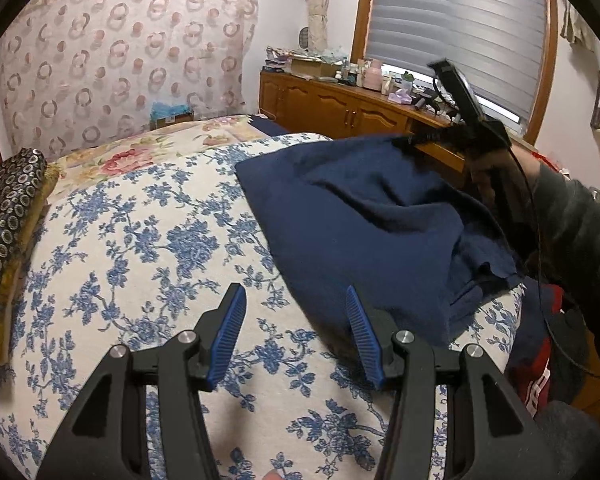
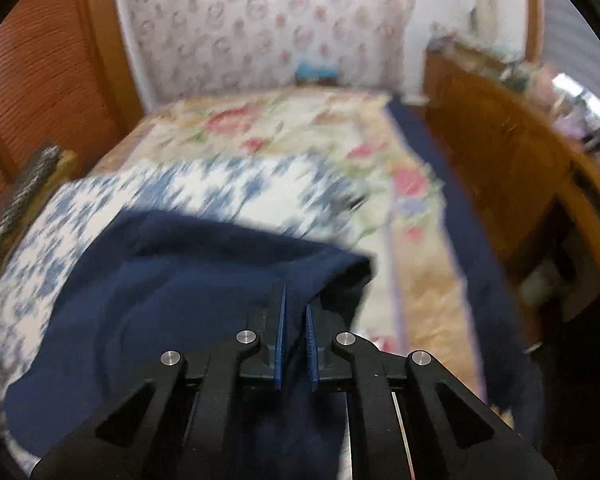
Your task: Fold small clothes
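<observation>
- While the left gripper (image 1: 296, 300) hangs low over the bed, its two blue fingers (image 1: 230, 332) are spread wide apart and hold nothing.
- One blue finger sits just beside the near edge of the dark blue cloth (image 1: 364, 216), which lies on the blue flower bedspread (image 1: 140, 240).
- The right gripper (image 2: 295, 316) has its fingers pulled close together, with a fold of the dark blue cloth (image 2: 180, 300) pinched between them.
- From the left camera, the right gripper (image 1: 452, 132) holds one corner of the cloth up off the bed, so that side hangs like a little tent.
- The right camera is blurry, so how tight the pinch is looks unclear.
- A dark folded cloth with ring shapes (image 1: 8, 216) lies at the far left edge of the bed.
- A wooden cabinet (image 1: 332, 108) stands past the bed, under the window blind (image 1: 456, 20).
- Red and dark clothes (image 1: 540, 360) sit off the right side of the bed.
</observation>
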The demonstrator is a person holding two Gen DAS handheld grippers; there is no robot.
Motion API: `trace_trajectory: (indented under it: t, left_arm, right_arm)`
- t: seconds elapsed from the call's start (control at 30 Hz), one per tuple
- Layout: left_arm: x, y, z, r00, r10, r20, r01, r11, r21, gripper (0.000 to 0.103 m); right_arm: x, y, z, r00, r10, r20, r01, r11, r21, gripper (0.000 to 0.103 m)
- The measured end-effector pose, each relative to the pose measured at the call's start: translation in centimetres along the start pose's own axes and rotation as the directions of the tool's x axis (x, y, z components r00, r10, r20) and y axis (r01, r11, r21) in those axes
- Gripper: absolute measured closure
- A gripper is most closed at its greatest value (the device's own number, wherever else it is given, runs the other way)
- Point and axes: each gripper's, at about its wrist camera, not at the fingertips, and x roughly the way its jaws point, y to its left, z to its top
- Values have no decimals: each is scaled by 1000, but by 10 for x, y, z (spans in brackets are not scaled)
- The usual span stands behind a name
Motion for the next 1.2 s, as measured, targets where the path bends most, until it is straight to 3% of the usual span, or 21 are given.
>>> trace_trajectory:
  t: [0.1, 0.2, 0.37, 0.53, 0.7, 0.87, 0.9, 0.97, 1.03, 1.2]
  left_arm:
    - [2, -5, -2, 1000, -15, -9, 15, 1000, 6, 52]
    - [3, -11, -4, 999, -31, -18, 32, 999, 17, 52]
    - [4, -17, -7, 999, -47, -27, 48, 999, 24, 52]
    - [0, -23, -8, 998, -56, -24, 57, 998, 29, 52]
    - [0, -28, -8, 997, -67, -28, 68, 997, 30, 52]
    - [4, -33, -11, 996, -72, -46, 74, 997, 34, 52]
    - [5, -33, -11, 996, -73, -49, 75, 997, 34, 52]
    - [7, -34, -11, 996, -74, -54, 76, 997, 32, 52]
    - [8, -34, -12, 995, -75, -58, 77, 997, 30, 52]
    - [8, -34, -10, 996, -75, -53, 76, 997, 30, 52]
  right_arm:
    - [-9, -8, 10, 992, -119, 30, 118, 992, 37, 95]
    - [-12, -4, 8, 988, -152, -3, 152, 988, -5, 63]
    - [-46, 7, -20, 993, -118, 21, 119, 992, -52, 61]
    - [-98, 32, -76, 999, -14, 47, 18, 997, -79, 61]
    - [-115, 53, -118, 999, 47, 10, -46, 996, -80, 61]
    - [-109, 59, -142, 998, 35, -44, -38, 997, -64, 62]
    - [-107, 58, -145, 998, 34, -53, -38, 997, -62, 62]
    - [-102, 59, -149, 997, 32, -71, -37, 997, -66, 74]
    - [-101, 60, -152, 997, 32, -75, -38, 996, -83, 96]
    - [-124, 50, -146, 997, 61, -47, -66, 993, -101, 103]
